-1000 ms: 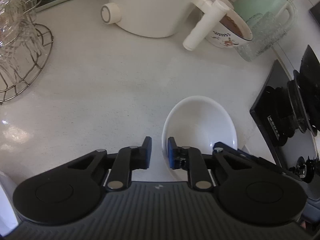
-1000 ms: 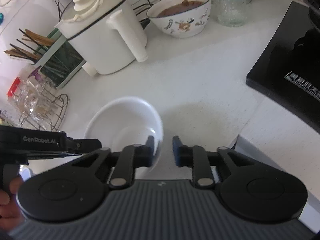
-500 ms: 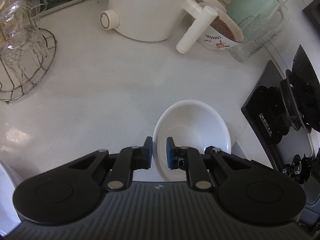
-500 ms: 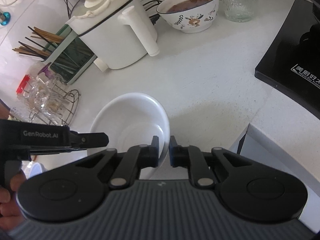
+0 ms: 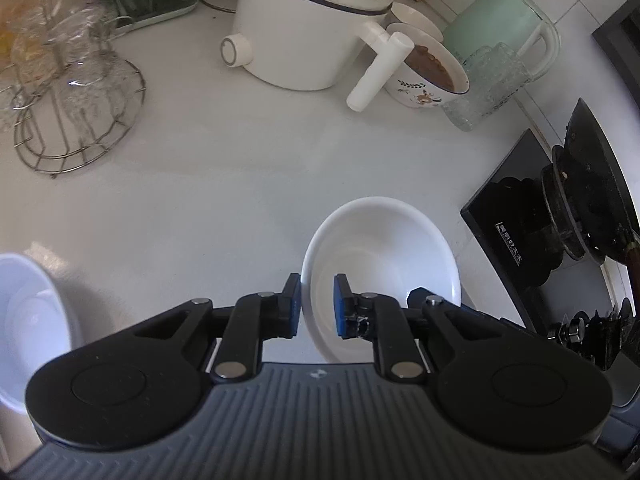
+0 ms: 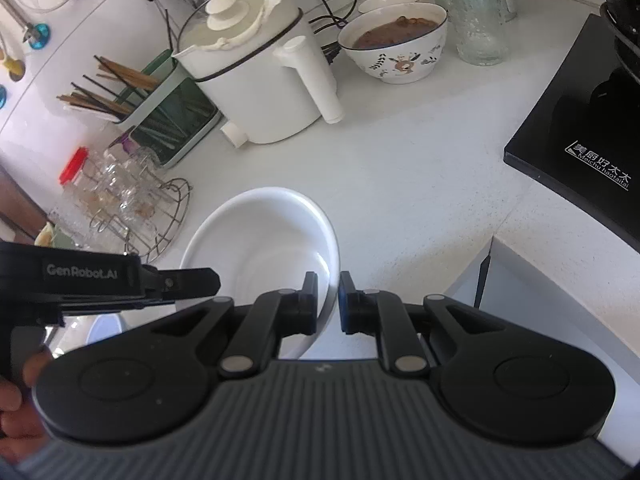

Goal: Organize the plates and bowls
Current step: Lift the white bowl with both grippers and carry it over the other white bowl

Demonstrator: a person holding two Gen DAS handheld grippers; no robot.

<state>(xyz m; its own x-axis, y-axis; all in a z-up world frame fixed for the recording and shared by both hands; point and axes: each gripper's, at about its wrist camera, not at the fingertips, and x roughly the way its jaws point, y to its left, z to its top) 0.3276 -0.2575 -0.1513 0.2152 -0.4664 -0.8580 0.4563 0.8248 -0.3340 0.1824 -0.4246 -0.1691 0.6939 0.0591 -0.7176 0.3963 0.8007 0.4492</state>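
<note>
A plain white bowl point(image 5: 380, 248) point(image 6: 260, 248) hangs above the white counter point(image 5: 224, 184), held from both sides. In the left wrist view my left gripper point(image 5: 317, 300) is shut on the bowl's near left rim, with one blue pad inside and one outside. My right gripper point(image 6: 328, 296) is shut on the opposite rim in the right wrist view. There the left gripper point(image 6: 192, 280) also shows from the side, with a person's hand point(image 6: 16, 392) on its handle. A second white bowl point(image 5: 28, 320) sits at the lower left.
A white electric pot point(image 5: 312, 28) point(image 6: 256, 80) stands at the back, beside a patterned bowl of brown food point(image 5: 432, 76) point(image 6: 396, 44), a glass tumbler point(image 5: 484, 84) and a green kettle point(image 5: 500, 20). A wire rack of glasses point(image 5: 76, 108) is left, a black stove point(image 5: 552, 216) right.
Both grippers closed onto the bowl's rims, then rose with it. The counter and the things on it look farther away now, and the second white bowl has come into view.
</note>
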